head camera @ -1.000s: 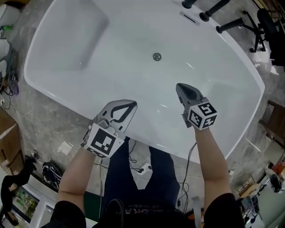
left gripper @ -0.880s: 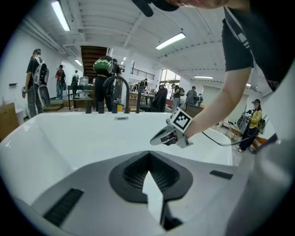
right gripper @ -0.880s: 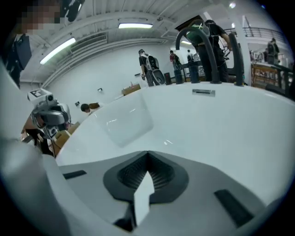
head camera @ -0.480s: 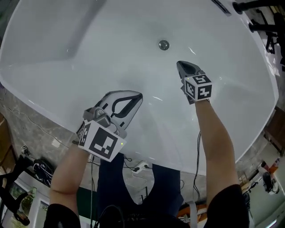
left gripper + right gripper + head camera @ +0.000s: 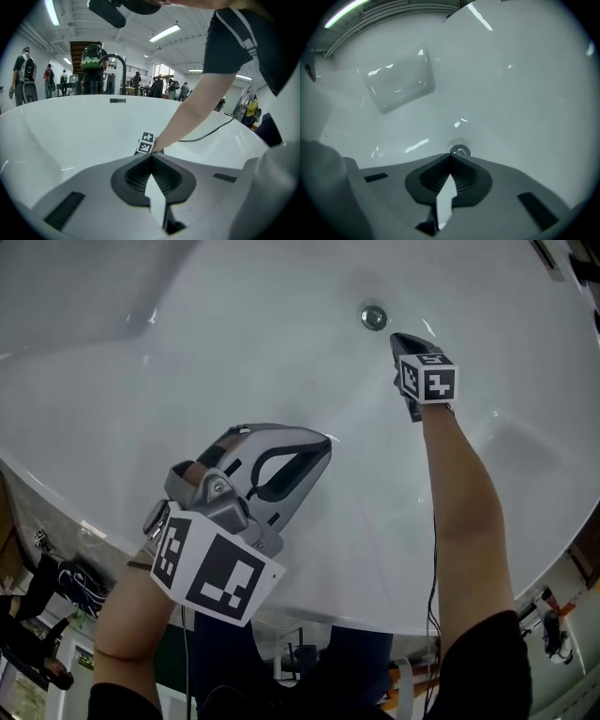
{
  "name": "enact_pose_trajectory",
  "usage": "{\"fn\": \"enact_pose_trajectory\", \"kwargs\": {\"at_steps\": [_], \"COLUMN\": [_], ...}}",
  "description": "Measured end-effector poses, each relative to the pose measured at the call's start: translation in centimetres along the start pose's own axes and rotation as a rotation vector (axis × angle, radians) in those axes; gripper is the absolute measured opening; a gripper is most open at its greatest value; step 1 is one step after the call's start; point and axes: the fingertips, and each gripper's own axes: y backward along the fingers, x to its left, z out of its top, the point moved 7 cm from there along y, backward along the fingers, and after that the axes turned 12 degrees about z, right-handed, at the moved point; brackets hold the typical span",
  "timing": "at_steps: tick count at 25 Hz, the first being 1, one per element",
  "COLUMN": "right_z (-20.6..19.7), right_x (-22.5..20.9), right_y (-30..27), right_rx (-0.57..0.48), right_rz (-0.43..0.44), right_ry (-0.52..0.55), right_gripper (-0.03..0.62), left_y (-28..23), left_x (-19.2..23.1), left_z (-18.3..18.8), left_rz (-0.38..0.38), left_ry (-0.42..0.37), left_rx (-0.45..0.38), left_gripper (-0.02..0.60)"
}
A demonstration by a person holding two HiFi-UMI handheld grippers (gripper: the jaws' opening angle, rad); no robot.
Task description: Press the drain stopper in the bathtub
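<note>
The round chrome drain stopper (image 5: 374,317) sits in the floor of the white bathtub (image 5: 187,352). My right gripper (image 5: 397,339) reaches down into the tub, jaws shut and empty, its tip just right of and slightly nearer than the stopper. In the right gripper view the drain stopper (image 5: 460,151) lies just past the tip of the right gripper (image 5: 450,156). My left gripper (image 5: 320,444) hovers above the near side of the tub, shut with nothing held. In the left gripper view the left gripper (image 5: 151,155) points at the right gripper's marker cube (image 5: 146,143).
The tub's near rim (image 5: 112,526) curves below my arms. A black faucet (image 5: 112,70) and a slot overflow (image 5: 117,100) stand on the far tub wall. People stand in the hall beyond (image 5: 23,77). A recessed seat (image 5: 399,84) shapes the tub's far end.
My right gripper has moved forward and down to the drain stopper. The head camera has leaned in over the tub, and the left gripper has come closer to the camera.
</note>
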Motion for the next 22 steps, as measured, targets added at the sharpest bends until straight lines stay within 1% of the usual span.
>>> {"fn": "enact_pose_trajectory", "kwargs": {"at_steps": [3,5,6,12,15,19,22], "right_z": [-0.2,-0.5,-0.7,-0.9,-0.7,-0.7,-0.6], "right_x": [-1.2,-1.5,-1.7,-3.3,-3.5,-3.6,-3.7], "right_y": [-3.3,-5.4,-6.3,-9.1,-10.3,-11.4,-11.7], "right_rx": [0.015,0.052,0.071,0.113,0.123,0.145,0.16], "right_rz": [0.001,0.003,0.003,-0.008,-0.011,-0.008,-0.014], "right_ry": [-0.005,0.027,0.046,0.078,0.083,0.089,0.079], "right_gripper": [0.011,0.011,0.011,0.011,0.011,0.011,0.011], "left_y": [-0.3,-0.5,-0.5,-0.4,-0.2,-0.1,0.0], "left_x": [-0.3,-0.3,-0.2,1.2,1.9,2.5,2.9], "left_z": [-0.1,-0.5,-0.6,-0.5,-0.8,-1.6,-1.9], "left_rz": [-0.014,-0.009,-0.003,0.022,0.022,0.002,-0.003], "left_ry": [-0.018,-0.024,-0.015,0.075,0.139,0.182,0.239], "left_rx": [0.021,0.037,0.043,0.049,0.055,0.116,0.142], "left_gripper": [0.006,0.006,0.006,0.006,0.006,0.006,0.006]}}
